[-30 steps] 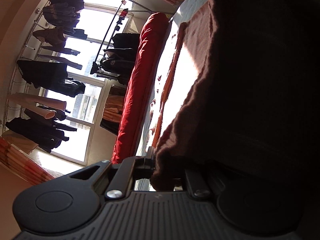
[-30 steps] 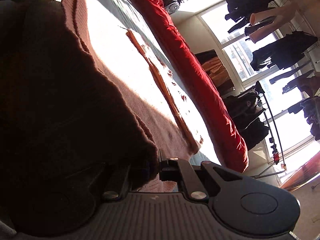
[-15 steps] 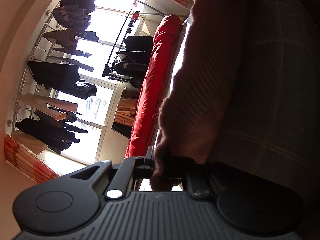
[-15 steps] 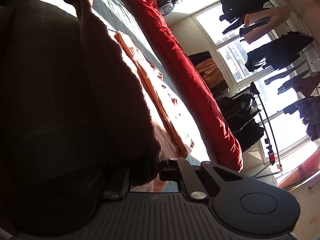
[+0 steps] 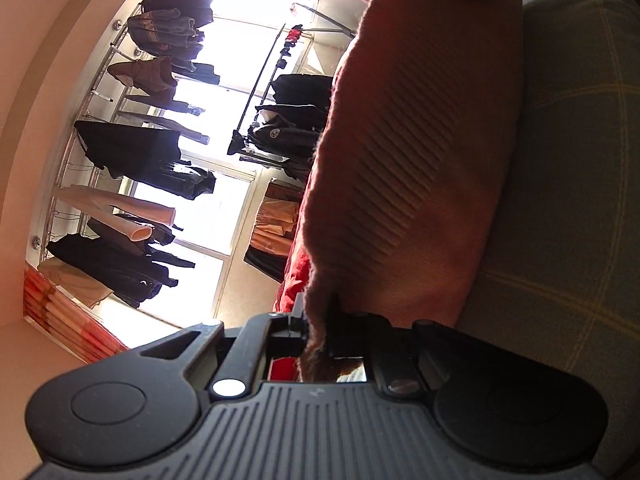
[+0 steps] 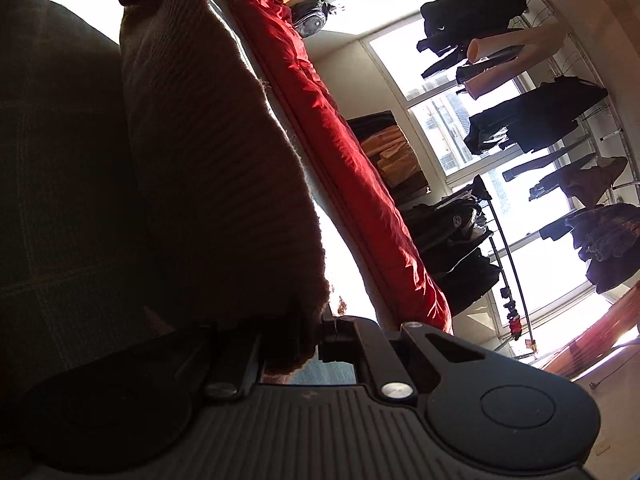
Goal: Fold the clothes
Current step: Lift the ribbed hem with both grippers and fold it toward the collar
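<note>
A rust-brown ribbed knit sweater (image 5: pixel 416 140) hangs stretched between both grippers, lifted off the grey checked bed cover (image 5: pixel 576 184). My left gripper (image 5: pixel 320 330) is shut on one corner of its edge. In the right wrist view the same sweater (image 6: pixel 208 168) runs away in shadow, and my right gripper (image 6: pixel 298 340) is shut on its other corner. At the far end of each view the opposite gripper shows only as a dark shape at the top edge. The fabric hides most of the bed under it.
A long red quilt roll (image 6: pixel 344 160) lies along the far side of the bed. Beyond it stand a rack of dark jackets (image 5: pixel 288 124), a stack of folded cloth (image 5: pixel 276 220) and bright windows with hung clothes (image 5: pixel 132 156).
Both grippers have risen and drawn back with the sweater. It lay spread over the sunlit bed a second ago and now hangs as a raised band, baring the checked cover.
</note>
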{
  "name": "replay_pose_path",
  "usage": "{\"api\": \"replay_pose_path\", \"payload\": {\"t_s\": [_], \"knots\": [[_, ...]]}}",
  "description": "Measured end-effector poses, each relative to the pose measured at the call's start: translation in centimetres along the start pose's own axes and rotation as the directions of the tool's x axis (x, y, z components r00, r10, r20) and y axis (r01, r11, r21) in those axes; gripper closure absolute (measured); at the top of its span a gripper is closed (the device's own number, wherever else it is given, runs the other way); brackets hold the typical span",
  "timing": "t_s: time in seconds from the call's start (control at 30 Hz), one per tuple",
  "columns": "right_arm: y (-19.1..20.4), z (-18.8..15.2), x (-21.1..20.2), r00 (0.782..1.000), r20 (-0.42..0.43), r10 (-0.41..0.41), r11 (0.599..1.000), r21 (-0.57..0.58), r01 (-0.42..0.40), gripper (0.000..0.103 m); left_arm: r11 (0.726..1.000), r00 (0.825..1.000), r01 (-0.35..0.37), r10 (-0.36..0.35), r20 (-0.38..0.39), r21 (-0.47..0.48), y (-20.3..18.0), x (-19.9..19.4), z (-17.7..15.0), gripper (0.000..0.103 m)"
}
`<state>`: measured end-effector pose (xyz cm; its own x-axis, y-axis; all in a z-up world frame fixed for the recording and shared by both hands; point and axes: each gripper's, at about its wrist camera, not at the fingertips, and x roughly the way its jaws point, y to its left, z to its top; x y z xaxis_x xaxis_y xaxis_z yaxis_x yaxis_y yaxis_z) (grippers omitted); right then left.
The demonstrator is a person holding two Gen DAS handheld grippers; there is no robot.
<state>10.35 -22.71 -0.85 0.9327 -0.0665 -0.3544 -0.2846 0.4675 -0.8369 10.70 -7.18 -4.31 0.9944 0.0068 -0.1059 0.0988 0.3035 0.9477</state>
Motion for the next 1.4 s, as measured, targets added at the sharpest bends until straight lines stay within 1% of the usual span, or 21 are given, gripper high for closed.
{"api": "replay_pose_path", "payload": {"t_s": [0.23,0.37,0.57,0.8,1.07,1.27,1.4], "knots": [[-1.5,0.9,4.0,0.999,-0.002,-0.046,0.999,-0.010,0.045,0.095,1.000,1.000,-0.024,0.024,-0.001,-0.007,0.6,2.9,0.3,0.094],[-2.7,1.6,6.8,0.998,-0.005,-0.067,0.998,0.009,0.067,0.095,0.999,0.999,-0.041,0.041,-0.011,-0.023,1.0,5.0,0.5,0.094],[-3.7,2.7,11.1,0.995,0.000,-0.095,0.995,0.010,0.095,0.095,0.999,0.999,-0.043,0.042,-0.025,-0.032,1.4,8.4,0.5,0.094],[-4.4,3.9,16.2,0.994,0.005,-0.105,0.994,0.018,0.105,0.095,0.998,0.998,-0.042,0.040,-0.044,-0.045,1.1,11.8,0.1,0.094],[-4.5,4.4,20.8,0.993,0.008,-0.117,0.993,0.015,0.117,0.095,0.997,0.997,-0.047,0.043,-0.069,-0.061,0.8,16.3,-0.3,0.094],[-4.9,4.8,24.9,0.994,-0.005,-0.113,0.993,0.024,0.113,0.095,0.997,0.996,-0.023,0.015,-0.091,-0.080,0.5,20.8,-0.3,0.094],[-4.5,4.5,27.7,0.996,-0.030,-0.081,0.996,0.038,0.082,0.095,0.994,0.993,0.022,-0.034,-0.115,-0.108,-0.1,23.4,-0.4,0.094]]}}
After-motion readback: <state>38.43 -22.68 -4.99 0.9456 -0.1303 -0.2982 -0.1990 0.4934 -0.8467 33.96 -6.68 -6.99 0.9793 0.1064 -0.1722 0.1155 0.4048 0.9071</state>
